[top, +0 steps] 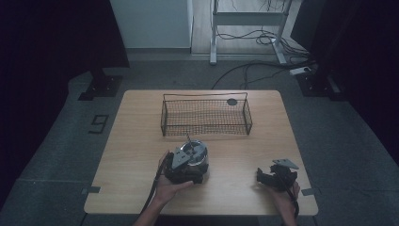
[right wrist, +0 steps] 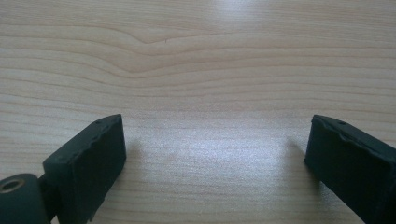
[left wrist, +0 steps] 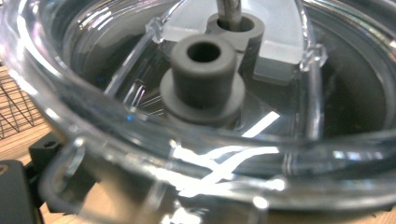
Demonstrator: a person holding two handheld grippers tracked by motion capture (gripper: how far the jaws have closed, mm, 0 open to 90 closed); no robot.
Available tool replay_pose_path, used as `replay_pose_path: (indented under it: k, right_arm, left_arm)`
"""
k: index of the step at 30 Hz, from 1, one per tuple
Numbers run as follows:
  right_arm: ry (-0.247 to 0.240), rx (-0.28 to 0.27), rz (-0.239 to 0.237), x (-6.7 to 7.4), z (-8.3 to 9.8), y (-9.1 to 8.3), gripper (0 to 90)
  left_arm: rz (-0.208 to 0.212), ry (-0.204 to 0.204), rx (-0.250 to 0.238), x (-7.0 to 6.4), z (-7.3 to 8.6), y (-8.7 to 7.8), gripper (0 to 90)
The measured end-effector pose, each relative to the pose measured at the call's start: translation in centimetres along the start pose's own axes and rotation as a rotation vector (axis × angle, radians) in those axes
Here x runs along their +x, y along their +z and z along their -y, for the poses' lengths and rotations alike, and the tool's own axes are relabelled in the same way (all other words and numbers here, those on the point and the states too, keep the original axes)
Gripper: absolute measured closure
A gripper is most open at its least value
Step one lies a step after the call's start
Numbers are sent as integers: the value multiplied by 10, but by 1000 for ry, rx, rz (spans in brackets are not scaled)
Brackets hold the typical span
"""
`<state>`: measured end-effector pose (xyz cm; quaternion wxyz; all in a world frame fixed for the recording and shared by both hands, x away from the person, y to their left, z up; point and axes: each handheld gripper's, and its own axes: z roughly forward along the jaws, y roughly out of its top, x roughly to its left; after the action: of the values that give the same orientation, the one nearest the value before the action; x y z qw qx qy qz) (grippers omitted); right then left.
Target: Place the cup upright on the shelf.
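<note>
A clear round plastic bowl (top: 198, 149) sits on the wooden table (top: 136, 141), just in front of the wire basket. In the left gripper view the bowl's rim (left wrist: 93, 135) is very close, with a grey hollow post (left wrist: 203, 74) and a thin metal shaft at its centre. My left gripper (top: 188, 162) reaches over the bowl's near side and appears shut on its wall. One black finger (left wrist: 14, 186) shows outside the rim. My right gripper (top: 264, 176) rests low near the table's right front, open, with bare wood between its fingers (right wrist: 88, 158).
A black wire basket (top: 205, 125) stands at the middle back of the table, with a small dark round thing (top: 232, 101) at its far right corner. Cables and a desk frame lie on the floor beyond.
</note>
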<state>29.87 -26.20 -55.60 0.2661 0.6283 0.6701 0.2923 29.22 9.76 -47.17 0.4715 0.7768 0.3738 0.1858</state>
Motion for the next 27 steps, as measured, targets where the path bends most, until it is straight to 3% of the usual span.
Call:
replay_pose_path:
  k: [11,27]
  right_arm:
    - [1,0,0,0,0,0,51]
    - [0,0,0,0,0,0,51]
  left_arm:
    - [-8,-16,-15,6,-8,-11,40]
    - [-43,-47,-47,27,-25,-28,40]
